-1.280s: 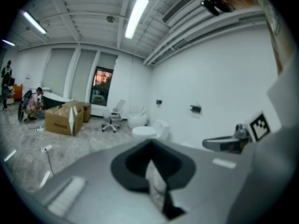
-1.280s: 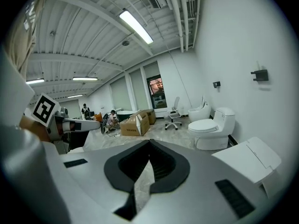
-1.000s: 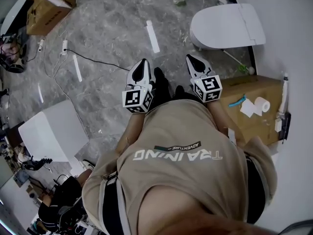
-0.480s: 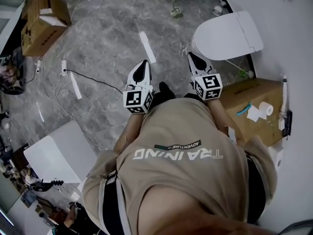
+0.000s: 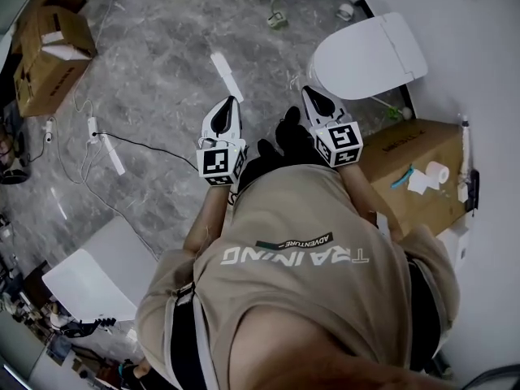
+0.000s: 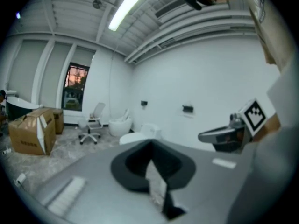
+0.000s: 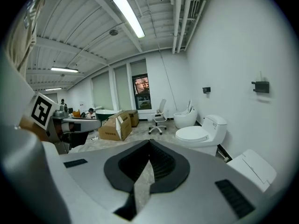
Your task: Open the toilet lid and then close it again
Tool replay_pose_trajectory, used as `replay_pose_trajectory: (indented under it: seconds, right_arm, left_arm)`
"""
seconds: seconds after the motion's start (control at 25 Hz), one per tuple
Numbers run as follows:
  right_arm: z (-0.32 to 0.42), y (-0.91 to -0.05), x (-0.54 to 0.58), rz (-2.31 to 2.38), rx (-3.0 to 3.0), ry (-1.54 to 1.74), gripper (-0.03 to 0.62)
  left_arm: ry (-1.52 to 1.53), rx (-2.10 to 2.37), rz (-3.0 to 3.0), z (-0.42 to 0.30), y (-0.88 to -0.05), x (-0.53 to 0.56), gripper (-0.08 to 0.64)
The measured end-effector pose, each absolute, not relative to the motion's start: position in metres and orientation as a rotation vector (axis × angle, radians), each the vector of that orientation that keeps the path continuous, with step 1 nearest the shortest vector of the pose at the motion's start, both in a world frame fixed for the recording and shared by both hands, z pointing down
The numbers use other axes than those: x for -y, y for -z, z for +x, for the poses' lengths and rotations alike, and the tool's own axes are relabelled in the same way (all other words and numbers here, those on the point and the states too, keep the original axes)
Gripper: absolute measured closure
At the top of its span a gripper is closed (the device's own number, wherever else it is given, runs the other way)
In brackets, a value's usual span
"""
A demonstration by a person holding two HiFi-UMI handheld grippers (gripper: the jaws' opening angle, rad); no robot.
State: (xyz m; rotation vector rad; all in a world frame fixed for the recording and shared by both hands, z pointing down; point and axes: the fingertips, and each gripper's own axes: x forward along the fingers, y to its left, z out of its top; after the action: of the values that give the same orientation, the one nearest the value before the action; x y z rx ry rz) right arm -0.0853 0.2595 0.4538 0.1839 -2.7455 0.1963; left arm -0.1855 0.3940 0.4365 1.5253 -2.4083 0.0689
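The white toilet (image 5: 370, 51) stands by the right wall in the head view, its lid down flat. My left gripper (image 5: 230, 104) and right gripper (image 5: 309, 94) are held out in front of the person's chest, above the grey floor and short of the toilet. In both gripper views the jaws are shut with nothing between them: left gripper (image 6: 150, 143), right gripper (image 7: 149, 142). A white lid-like edge (image 7: 254, 169) shows at the lower right of the right gripper view. The right gripper (image 6: 224, 134) also shows in the left gripper view.
A cardboard box (image 5: 406, 177) with a tissue roll (image 5: 435, 171) sits just right of the person, beside the toilet. A second toilet (image 7: 201, 134) stands farther along the wall. Cardboard boxes (image 5: 45, 47), a floor cable (image 5: 146, 145) and a white unit (image 5: 97, 270) lie to the left.
The floor and boxes have slid left and down in the head view as the person moved forward. Both grippers rose slightly in the picture and stayed shut.
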Motion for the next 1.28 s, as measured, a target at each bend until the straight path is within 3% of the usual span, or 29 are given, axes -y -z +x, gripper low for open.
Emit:
replay_pose_trajectory:
  seconds: [0.72,1.28]
  right_arm:
    - [-0.163,-0.469,-0.091,0.329,2.747,-0.314,0.578]
    - [-0.078,-0.481,0.006,0.973,2.607,-0.470,0.578]
  left_arm:
    - [-0.110,2.328,1.681,-0.276,-0.417,-0.191,0.557]
    - [-0.266,1.860,2.234,-0.226,-0.414,-0.024,0.557]
